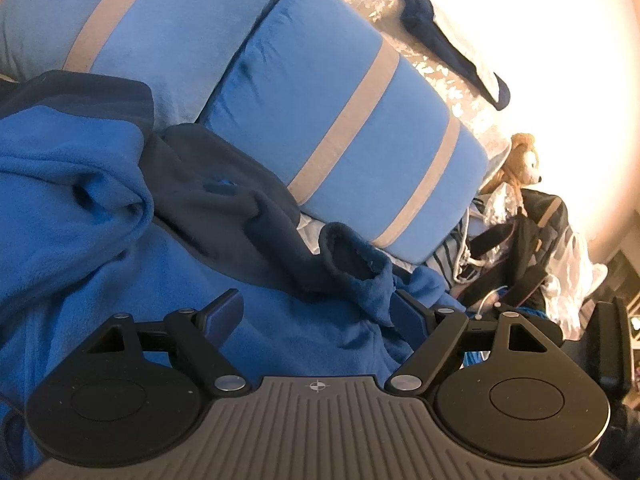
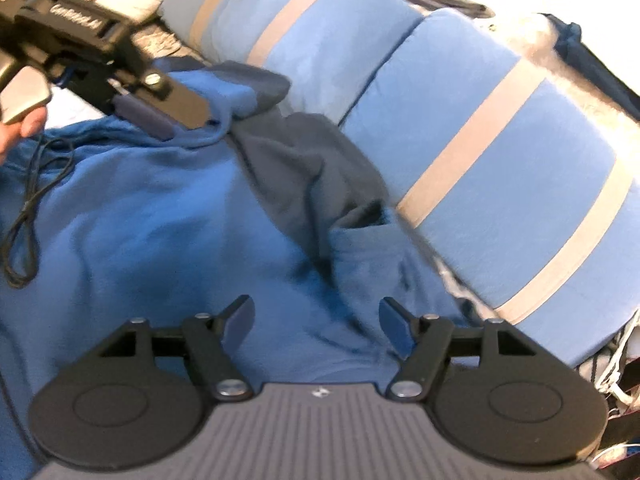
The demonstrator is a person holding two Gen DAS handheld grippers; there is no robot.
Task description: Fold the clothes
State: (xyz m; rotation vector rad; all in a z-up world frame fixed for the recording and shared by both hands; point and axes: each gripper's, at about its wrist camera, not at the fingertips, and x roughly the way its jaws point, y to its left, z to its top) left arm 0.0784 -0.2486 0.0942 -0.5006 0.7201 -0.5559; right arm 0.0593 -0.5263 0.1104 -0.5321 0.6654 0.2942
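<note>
blue cushions with grey stripes (image 1: 344, 120) back the sofa where the blue fleece hoodie with navy sleeves (image 1: 120, 248) lies rumpled. both the left claw (image 1: 316, 312) and right claw (image 2: 316, 320) hang spread and empty; next, probably pinch the navy sleeve (image 2: 304, 168).

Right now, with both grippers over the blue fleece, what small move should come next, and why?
Probably bring the right gripper down and close it on the dark sleeve cuff. Both it and the left gripper are open and hold nothing, and the fleece top lies rumpled against the striped cushion, its sleeve crumpled.
</note>
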